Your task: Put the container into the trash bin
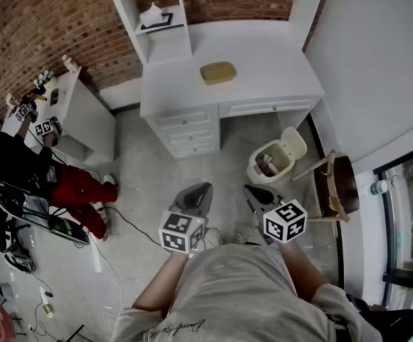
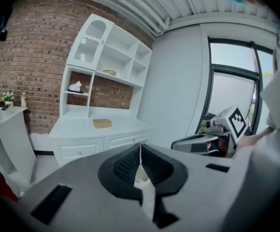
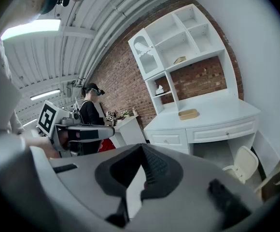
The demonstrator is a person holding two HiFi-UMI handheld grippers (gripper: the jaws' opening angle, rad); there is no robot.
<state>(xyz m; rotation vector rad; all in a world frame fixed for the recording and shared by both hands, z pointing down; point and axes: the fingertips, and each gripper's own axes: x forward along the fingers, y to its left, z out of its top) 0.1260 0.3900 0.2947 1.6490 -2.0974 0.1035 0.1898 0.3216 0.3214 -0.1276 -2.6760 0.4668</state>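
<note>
Facing the white drawered counter [image 1: 263, 55] with both claws clenched on nothing — the reach not yet begun.
Our flat, tan, round-cornered container [image 1: 218, 72] lies alone mid-counter, well apart from us; the cream plastic trash bin [image 1: 272, 161] stands lid-up on the floor by the counter's right end. We'd step in, open the right claw [image 1: 258, 194] — it sits nearer the bin than the left claw [image 1: 194, 197] — and pinch the container's short sides, keeping it level. It looks shallow, matte, probably light.

White table [image 1: 278, 63] with drawers, shelf hutch [image 1: 181, 20] above, brick wall [image 1: 35, 20], wooden chair [image 1: 342, 184], person [image 1: 28, 166] in red trousers.
</note>
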